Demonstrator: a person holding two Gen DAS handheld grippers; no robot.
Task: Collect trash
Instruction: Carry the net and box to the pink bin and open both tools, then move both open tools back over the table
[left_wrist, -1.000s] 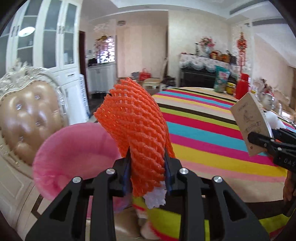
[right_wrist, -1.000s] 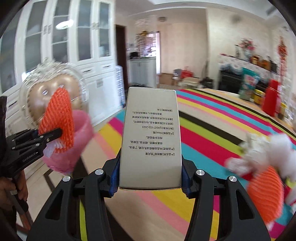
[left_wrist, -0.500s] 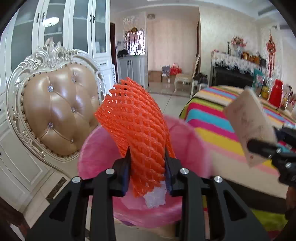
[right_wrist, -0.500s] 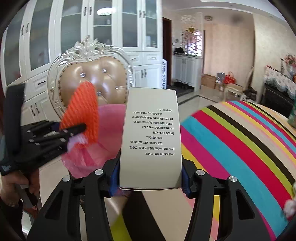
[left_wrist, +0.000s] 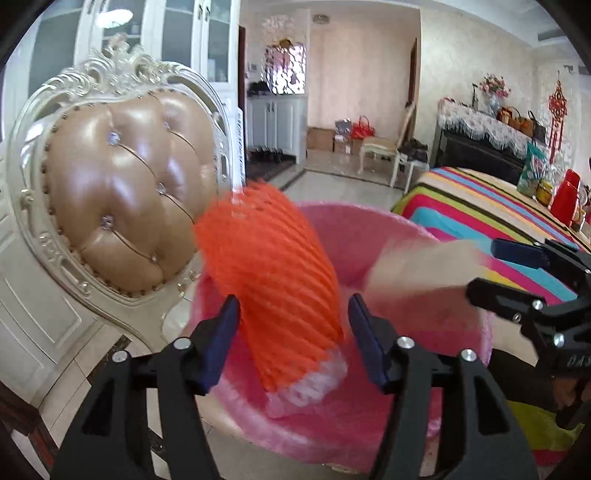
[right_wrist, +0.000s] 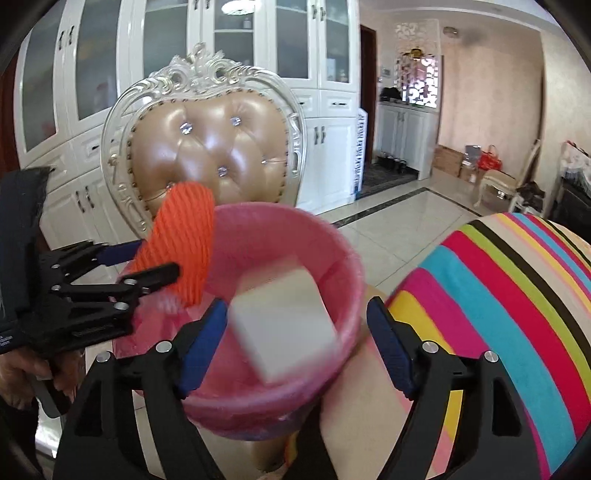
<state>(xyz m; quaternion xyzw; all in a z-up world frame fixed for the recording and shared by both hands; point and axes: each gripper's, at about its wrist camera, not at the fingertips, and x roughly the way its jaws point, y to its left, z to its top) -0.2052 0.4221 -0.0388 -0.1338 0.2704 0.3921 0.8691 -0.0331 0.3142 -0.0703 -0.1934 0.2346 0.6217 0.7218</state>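
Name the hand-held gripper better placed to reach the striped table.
Right, likely: the right hand-held gripper is open, box dropping into the pink bin, with the striped table beside it; the left hand-held gripper sits farther.

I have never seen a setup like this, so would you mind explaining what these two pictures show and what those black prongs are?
No robot here: a person holds a handheld two-finger gripper in each hand, each with a fisheye camera looking along its fingers. One picture is from the left gripper, the other from the right gripper; each also sees the other from the side. Both sets of fingers are open above a pink lined bin that stands before an ornate chair, beside a striped tablecloth. Between the left fingers is an orange foam net; between the right, a blurred white box. Both look just released.
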